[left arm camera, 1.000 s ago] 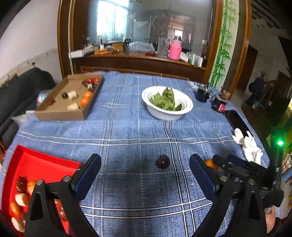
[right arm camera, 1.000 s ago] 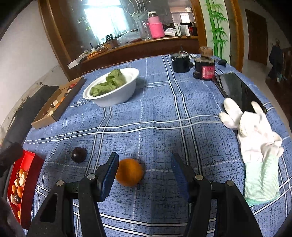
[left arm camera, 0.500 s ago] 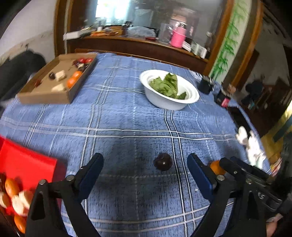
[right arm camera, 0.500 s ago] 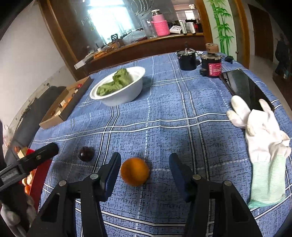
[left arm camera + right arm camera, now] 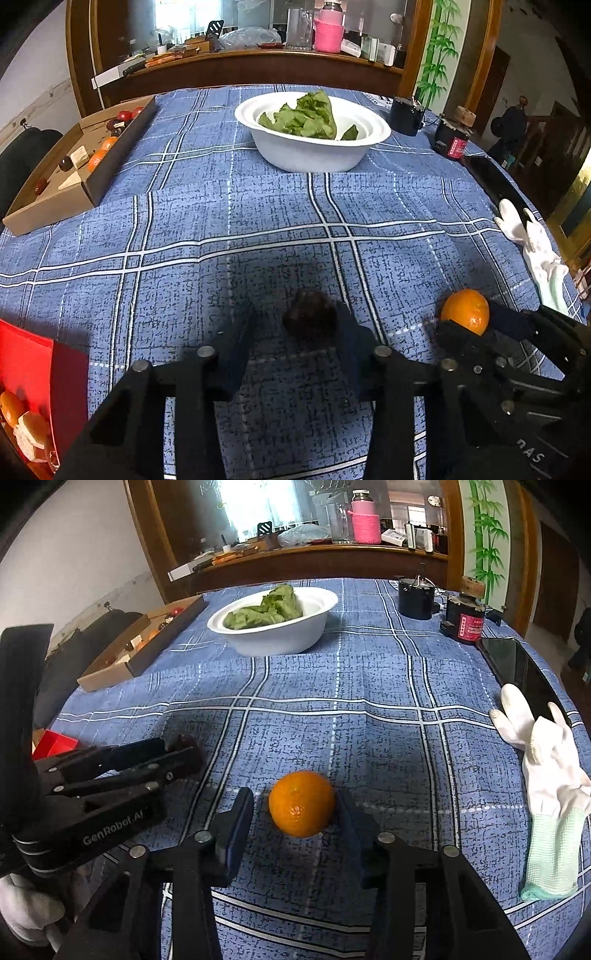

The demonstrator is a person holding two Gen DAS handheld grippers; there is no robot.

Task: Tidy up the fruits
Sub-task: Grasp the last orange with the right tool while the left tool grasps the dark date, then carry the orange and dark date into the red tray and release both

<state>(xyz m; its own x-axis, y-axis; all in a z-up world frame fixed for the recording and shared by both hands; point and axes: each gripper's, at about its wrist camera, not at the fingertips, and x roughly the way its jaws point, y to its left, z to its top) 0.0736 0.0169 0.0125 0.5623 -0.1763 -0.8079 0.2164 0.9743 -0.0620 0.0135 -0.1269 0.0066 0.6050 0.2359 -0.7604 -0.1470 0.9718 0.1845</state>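
A round desk covered in a blue plaid tablecloth (image 5: 207, 221) fills both views, and behind it runs a dark wooden sideboard (image 5: 258, 68) crowded with a pink insulated jug (image 5: 328, 33), a clear glass pitcher (image 5: 300, 27) and small clutter, backed by a large mirror or window that cannot be told apart. A green bamboo decal (image 5: 436, 55) climbs the wall at the right. The left claw (image 5: 293, 332) is released, its two dark fingers straddling a dark, round plum-like fruit (image 5: 309, 319) that rests on the cloth; the right-hand finger looks just beside or touching it, the other stands apart. The right claw (image 5: 295, 812) is likewise released around a round orange citrus fruit (image 5: 301, 803) sitting on the cloth, the right finger close against it and the left finger apart. A red plastic tray (image 5: 33, 373) holding orange and pale fruit pieces sits at the near left edge. Farther back lie a shallow brown cardboard box (image 5: 70, 173) with assorted small fruits, a white bowl (image 5: 310, 147) of green leaves, a black cup (image 5: 415, 603), a dark jar with a red label (image 5: 463, 622), a black phone (image 5: 522, 675) and a white work glove (image 5: 546, 775).
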